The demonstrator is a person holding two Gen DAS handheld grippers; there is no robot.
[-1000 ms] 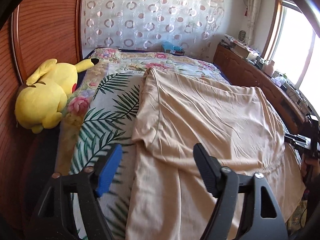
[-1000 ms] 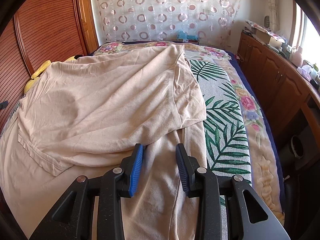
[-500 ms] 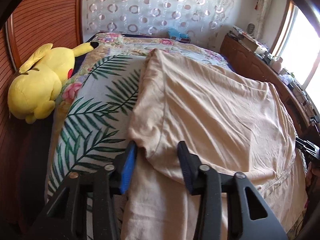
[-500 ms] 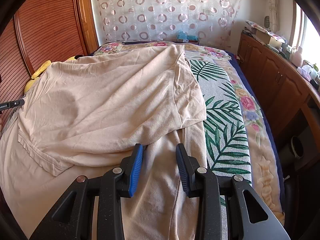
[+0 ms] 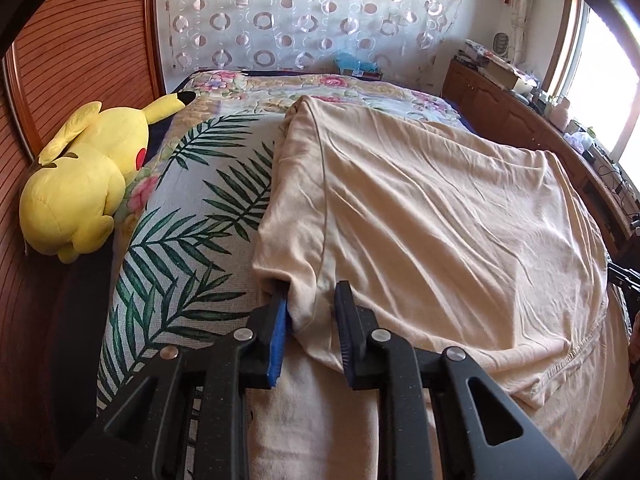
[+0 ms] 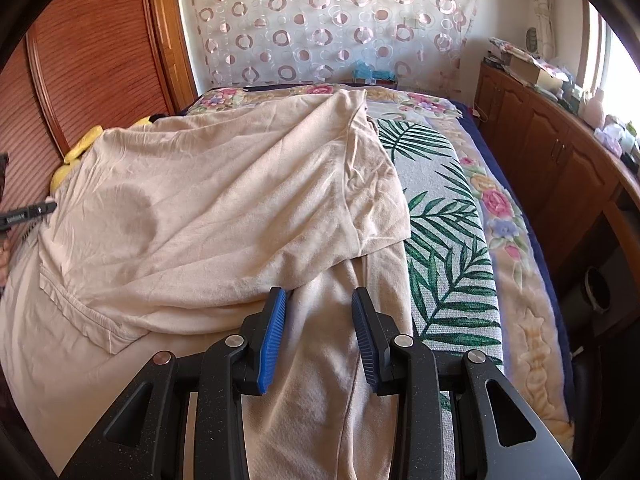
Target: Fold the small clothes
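Note:
A beige shirt (image 5: 440,220) lies spread on the bed, its upper layer folded over a lower one. My left gripper (image 5: 312,300) is at the near corner of the folded sleeve (image 5: 288,240). Its jaws are closing, with a bunch of the sleeve's hem between them and the blue left pad (image 5: 280,328) tucked under the edge. The cloth does not look squeezed. In the right wrist view the beige shirt (image 6: 220,200) fills the left half. My right gripper (image 6: 320,300) hovers just over the lower layer near the other sleeve (image 6: 380,216), jaws partly apart and pinching nothing.
A leaf-and-flower bedspread (image 5: 180,240) covers the bed. A yellow plush toy (image 5: 84,176) lies at the bed's left edge against the wooden panel. Wooden cabinets (image 6: 560,160) with clutter run along the right under the window. A patterned curtain (image 5: 300,12) hangs behind.
The left gripper has moved forward and down onto the sleeve corner, and its jaws have narrowed from wide apart to close around the hem. The right gripper has stayed put.

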